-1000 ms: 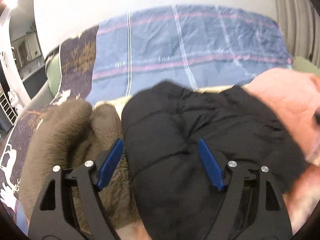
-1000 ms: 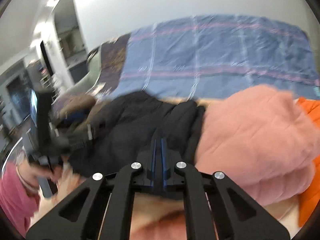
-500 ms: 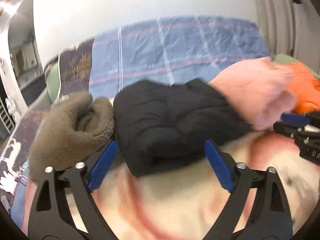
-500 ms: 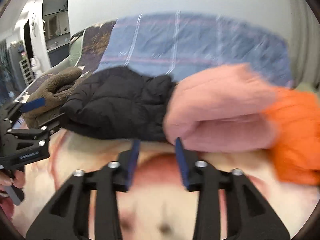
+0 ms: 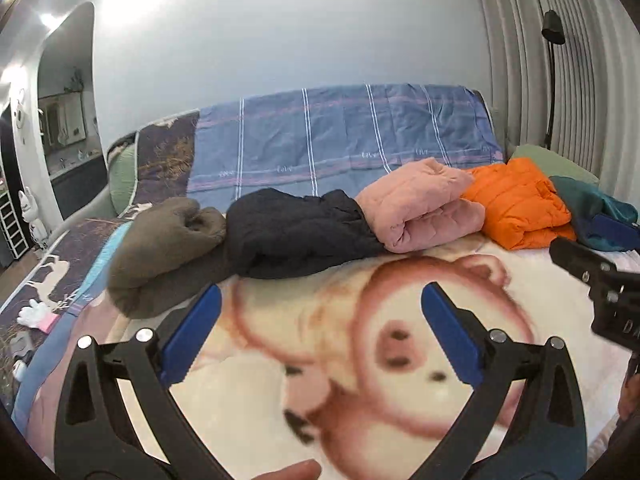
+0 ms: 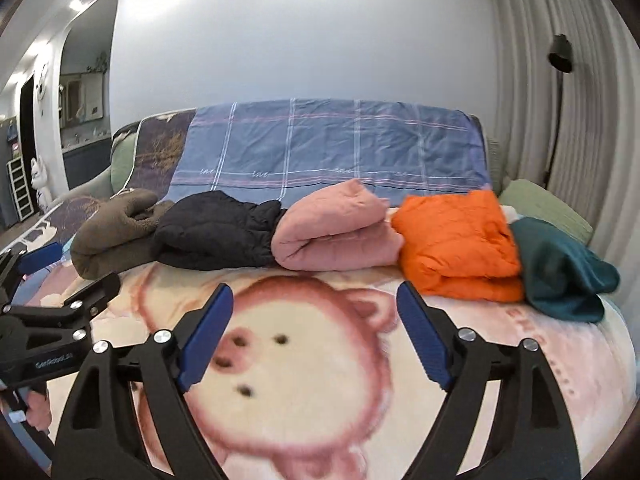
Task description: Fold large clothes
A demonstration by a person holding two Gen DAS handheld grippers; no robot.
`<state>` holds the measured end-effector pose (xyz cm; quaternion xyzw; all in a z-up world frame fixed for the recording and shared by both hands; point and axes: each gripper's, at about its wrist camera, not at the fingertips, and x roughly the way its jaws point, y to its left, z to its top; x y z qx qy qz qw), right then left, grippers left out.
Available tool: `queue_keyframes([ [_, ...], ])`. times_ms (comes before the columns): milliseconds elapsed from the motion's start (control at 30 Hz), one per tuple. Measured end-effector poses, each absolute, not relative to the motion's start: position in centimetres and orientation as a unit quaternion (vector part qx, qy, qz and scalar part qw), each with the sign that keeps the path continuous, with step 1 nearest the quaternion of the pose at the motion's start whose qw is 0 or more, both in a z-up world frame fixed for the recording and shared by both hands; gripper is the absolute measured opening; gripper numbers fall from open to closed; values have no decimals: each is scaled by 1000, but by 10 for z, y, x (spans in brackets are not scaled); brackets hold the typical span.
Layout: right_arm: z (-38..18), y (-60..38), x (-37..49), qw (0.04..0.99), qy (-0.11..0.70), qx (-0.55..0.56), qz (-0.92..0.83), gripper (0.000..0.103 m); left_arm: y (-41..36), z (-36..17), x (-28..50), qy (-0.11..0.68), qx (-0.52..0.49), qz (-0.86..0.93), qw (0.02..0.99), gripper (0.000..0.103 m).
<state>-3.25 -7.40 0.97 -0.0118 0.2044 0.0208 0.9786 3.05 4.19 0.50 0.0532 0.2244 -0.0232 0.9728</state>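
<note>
A row of folded garments lies along the back of the bed: a brown fleece (image 5: pixel 160 248) (image 6: pixel 114 236), a black puffer jacket (image 5: pixel 296 236) (image 6: pixel 218 232), a pink one (image 5: pixel 420 204) (image 6: pixel 336 232), an orange one (image 5: pixel 516 204) (image 6: pixel 456 240) and a teal garment (image 5: pixel 592 216) (image 6: pixel 560 268). My left gripper (image 5: pixel 320 312) hangs over the pig-print blanket (image 5: pixel 360 360), well short of the black jacket, its jaws still opening with nothing between them. My right gripper (image 6: pixel 316 312) is likewise over the blanket (image 6: pixel 304 380), jaws opening and empty. Each gripper shows at the edge of the other's view.
A blue plaid sheet (image 5: pixel 344 140) (image 6: pixel 328 144) covers the backrest behind the clothes. A floor lamp (image 6: pixel 560 100) and curtains stand at the right. White gloves (image 5: pixel 36 314) lie on the dark throw at the left. A doorway opens at the far left.
Both grippers pulled back from the black jacket, which now lies in the row. The right gripper went from shut to wide open; the left opened a little further.
</note>
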Motion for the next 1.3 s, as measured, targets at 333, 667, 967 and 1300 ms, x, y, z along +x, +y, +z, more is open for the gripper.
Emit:
queue_keyframes([
  [333,6,-92,-77,978,206,2,23,90,27,8,-17,240,39,-44,969,101],
  [667,6,-98,-96,981,195,4,17,92,17,10,-32,241,44,-36,969,101],
  [967,7,-98,-101,980,196,7,17,92,13,8,-35,238,52,-27,969,101],
  [1300,5,-93,-98,978,208,-1,11,93,11,5,-35,229,64,-19,971,101],
])
